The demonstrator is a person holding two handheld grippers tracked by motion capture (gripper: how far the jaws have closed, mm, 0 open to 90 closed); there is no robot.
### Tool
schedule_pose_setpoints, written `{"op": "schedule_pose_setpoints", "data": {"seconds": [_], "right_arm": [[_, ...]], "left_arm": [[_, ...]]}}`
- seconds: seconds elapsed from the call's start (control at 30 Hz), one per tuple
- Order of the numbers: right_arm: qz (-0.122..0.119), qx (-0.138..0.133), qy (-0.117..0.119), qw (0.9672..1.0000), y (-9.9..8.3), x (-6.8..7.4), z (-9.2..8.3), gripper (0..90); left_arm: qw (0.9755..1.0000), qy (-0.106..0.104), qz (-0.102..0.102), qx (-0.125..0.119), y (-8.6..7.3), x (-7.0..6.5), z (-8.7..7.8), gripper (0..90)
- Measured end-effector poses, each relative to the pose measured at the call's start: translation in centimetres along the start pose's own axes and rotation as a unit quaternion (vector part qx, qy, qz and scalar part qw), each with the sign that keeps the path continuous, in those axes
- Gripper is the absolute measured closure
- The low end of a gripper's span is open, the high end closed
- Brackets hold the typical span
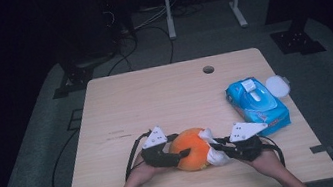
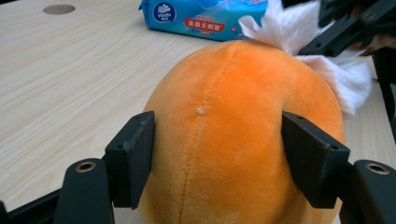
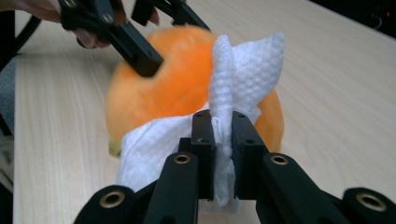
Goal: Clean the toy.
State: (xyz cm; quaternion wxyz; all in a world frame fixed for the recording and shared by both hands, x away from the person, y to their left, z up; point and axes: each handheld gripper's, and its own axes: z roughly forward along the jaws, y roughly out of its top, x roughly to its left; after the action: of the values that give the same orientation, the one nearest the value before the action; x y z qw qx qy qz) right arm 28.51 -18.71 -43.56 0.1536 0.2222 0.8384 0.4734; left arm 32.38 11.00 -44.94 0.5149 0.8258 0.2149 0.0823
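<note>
In the high view, a blue wipes pack (image 1: 257, 104) is lying at the right of the table (image 1: 155, 100), its lid flipped open and a white wipe poking out of the opening. An orange plush (image 1: 191, 149) is sitting at the lower centre, with the left gripper (image 1: 176, 153) touching its left side and the right gripper (image 1: 214, 149) at its right side, pressing a white wipe (image 1: 214, 157) against it.

In the left gripper view, the left gripper (image 2: 217, 154) is clamping the plush (image 2: 233, 135) between both pads at the frame's centre; the pack (image 2: 205, 16) is lying at the top.

In the right gripper view, the right gripper (image 3: 223, 140) is pinching the wipe (image 3: 243, 70) at the centre, the plush (image 3: 177, 84) touching just behind it.
</note>
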Motion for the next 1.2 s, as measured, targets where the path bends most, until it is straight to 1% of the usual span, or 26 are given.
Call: {"op": "schedule_pose_setpoints", "data": {"seconds": [0.03, 0.1, 0.13, 0.17, 0.2, 0.23, 0.27, 0.3, 0.37, 0.4, 0.47, 0.53, 0.57, 0.6, 0.63, 0.7, 0.73, 0.8, 0.87, 0.93, 0.97, 1.03, 1.07, 1.13, 1.17, 1.2], "right_arm": [[0.005, 0.0, 0.002, 1.0, -0.1, 0.0, 0.0, 80.7], [0.003, -0.004, 0.002, 1.0, 0.0, 0.2, -0.3, 80.7], [-0.001, -0.011, 0.007, 0.9999, 0.2, 0.5, -0.5, 80.7], [-0.001, -0.017, 0.019, 0.9997, 0.5, 0.9, -0.6, 80.7], [-0.01, -0.018, 0.028, 0.9994, 0.6, 1.3, -0.6, 80.6], [-0.028, -0.011, 0.029, 0.9991, 0.8, 1.9, -0.3, 80.5], [-0.039, -0.007, 0.024, 0.9989, 0.8, 2.3, -0.2, 80.5], [-0.044, -0.003, 0.02, 0.9988, 0.8, 2.4, 0.0, 80.6], [-0.038, -0.003, 0.018, 0.9991, 0.7, 1.9, 0.0, 80.6], [-0.033, -0.001, 0.014, 0.9994, 0.6, 1.5, -0.1, 80.6], [-0.007, 0.002, 0.007, 1.0, 0.2, 0.3, 0.0, 80.6], [0.002, 0.013, -0.004, 0.9999, -0.2, -0.4, 0.1, 80.6], [0.009, 0.011, -0.001, 0.9999, -0.3, -0.5, 0.1, 80.7], [0.01, 0.012, 0.001, 0.9999, -0.4, -0.4, 0.0, 80.7], [0.002, 0.011, -0.001, 0.9999, -0.3, -0.2, 0.0, 80.7], [0.003, -0.001, 0.008, 1.0, 0.1, 0.3, -0.1, 80.7], [0.001, -0.008, 0.013, 0.9999, 0.4, 0.6, -0.1, 80.7], [-0.01, -0.016, 0.011, 0.9998, 1.2, 0.8, 0.1, 80.7], [-0.013, -0.011, 0.005, 0.9998, 1.4, 0.7, 0.5, 80.6], [-0.001, -0.014, 0.01, 0.9998, 1.1, 0.2, 0.6, 80.4], [0.003, -0.014, 0.008, 0.9999, 0.9, -0.1, 0.5, 80.4], [0.007, -0.005, -0.006, 0.9999, 0.4, -0.4, 0.4, 80.5], [0.008, 0.0, -0.014, 0.9999, 0.0, -0.6, 0.3, 80.6], [0.013, 0.004, -0.013, 0.9998, -0.3, -0.6, 0.2, 80.7], [0.017, 0.001, -0.012, 0.9998, -0.2, -0.6, 0.2, 80.7], [0.014, -0.004, -0.011, 0.9998, 0.1, -0.5, 0.1, 80.7]], "left_arm": [[1.0, 0.0, 0.0, -0.001, -0.1, 0.0, 0.0, 30.4], [1.0, 0.004, 0.0, 0.0, 0.0, 0.0, -0.1, 30.3], [1.0, 0.008, -0.005, 0.0, 0.0, 0.1, -0.2, 30.2], [0.9999, 0.009, -0.011, -0.002, -0.1, 0.3, -0.2, 30.2], [0.9998, 0.009, -0.018, -0.004, -0.2, 0.5, -0.3, 30.0], [0.9998, 0.008, -0.02, -0.003, -0.3, 0.7, -0.3, 29.7], [0.9997, 0.007, -0.022, -0.001, -0.3, 0.8, -0.3, 29.4], [0.9997, 0.008, -0.023, -0.001, -0.3, 0.8, -0.3, 29.4], [0.9996, 0.006, -0.027, -0.002, -0.3, 0.7, -0.2, 29.8], [0.9997, 0.004, -0.023, -0.001, -0.3, 0.7, -0.2, 30.2], [0.9998, 0.004, -0.021, -0.003, -0.3, 0.6, -0.2, 30.3], [0.9998, 0.006, -0.021, -0.003, -0.3, 0.6, -0.2, 30.2], [0.9998, 0.007, -0.02, -0.003, -0.3, 0.5, -0.2, 30.0], [0.9997, 0.008, -0.021, -0.002, -0.3, 0.5, -0.1, 29.7], [0.9997, 0.008, -0.021, -0.003, -0.3, 0.5, -0.1, 29.6], [0.9998, 0.006, -0.02, -0.005, -0.3, 0.4, 0.0, 29.7], [0.9998, 0.002, -0.016, -0.006, -0.4, 0.4, 0.2, 29.9], [0.9999, -0.005, -0.007, -0.007, -0.4, 0.0, 0.4, 30.1], [1.0, -0.003, -0.003, -0.005, -0.4, -0.1, 0.4, 29.9], [1.0, -0.004, 0.001, -0.004, -0.3, -0.1, 0.3, 29.5], [1.0, -0.005, 0.003, -0.003, -0.3, 0.0, 0.2, 29.5], [1.0, -0.007, 0.0, -0.003, -0.3, 0.0, 0.2, 28.9], [1.0, -0.008, 0.003, -0.004, -0.3, 0.0, 0.2, 28.7], [0.9999, -0.009, 0.008, -0.004, -0.3, -0.3, 0.2, 27.7], [0.9998, -0.011, 0.014, -0.003, -0.2, -0.4, 0.2, 26.9], [0.9997, -0.014, 0.019, -0.003, -0.2, -0.6, 0.2, 26.6]]}}
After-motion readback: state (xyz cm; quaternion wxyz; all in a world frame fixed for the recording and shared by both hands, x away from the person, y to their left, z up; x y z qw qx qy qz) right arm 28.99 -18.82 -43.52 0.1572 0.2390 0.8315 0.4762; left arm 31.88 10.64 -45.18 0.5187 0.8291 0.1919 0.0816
